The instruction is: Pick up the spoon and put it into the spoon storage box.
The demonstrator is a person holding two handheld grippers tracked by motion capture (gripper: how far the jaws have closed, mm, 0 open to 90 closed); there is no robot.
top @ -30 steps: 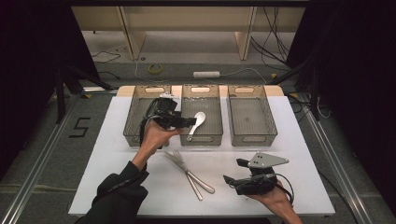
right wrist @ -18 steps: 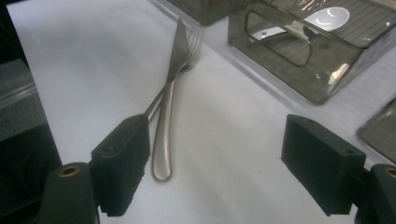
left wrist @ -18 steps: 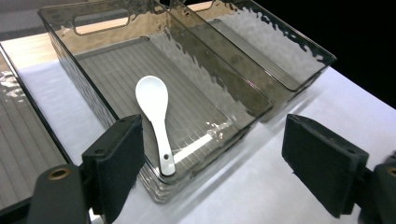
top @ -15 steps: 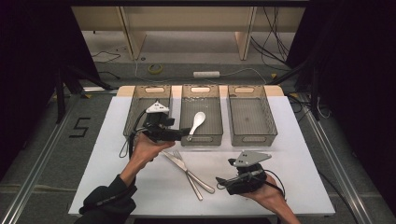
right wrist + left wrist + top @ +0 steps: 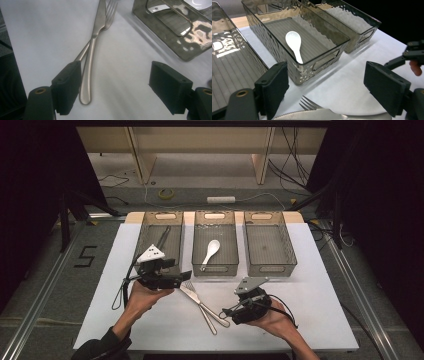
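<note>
A steel knife (image 5: 206, 306) and fork (image 5: 192, 292) lie crossed on the white table top (image 5: 310, 285). My left gripper (image 5: 186, 276) hovers by the fork's tines, open; its jaws have just been opening and nothing is between them. In the left gripper view (image 5: 328, 92) the fork tines (image 5: 308, 105) and knife blade (image 5: 324, 115) lie just below the pads. My right gripper (image 5: 226, 312) sits at the handle ends, open, its jaws just slightly narrowed. In the right gripper view (image 5: 118, 87) the knife handle (image 5: 86, 82) lies beside the left pad (image 5: 67, 85), untouched.
Three clear bins stand side by side at the back. The left bin (image 5: 145, 232) holds a thin metal utensil (image 5: 163, 237), the middle bin (image 5: 196, 247) a white spoon (image 5: 210, 251), and the right bin (image 5: 287, 245) nothing. Floor, cables and shelving lie beyond the table.
My left gripper has come back from above the left bin towards the person and down to the fork's tines. My right gripper has slid left to the cutlery handles.
</note>
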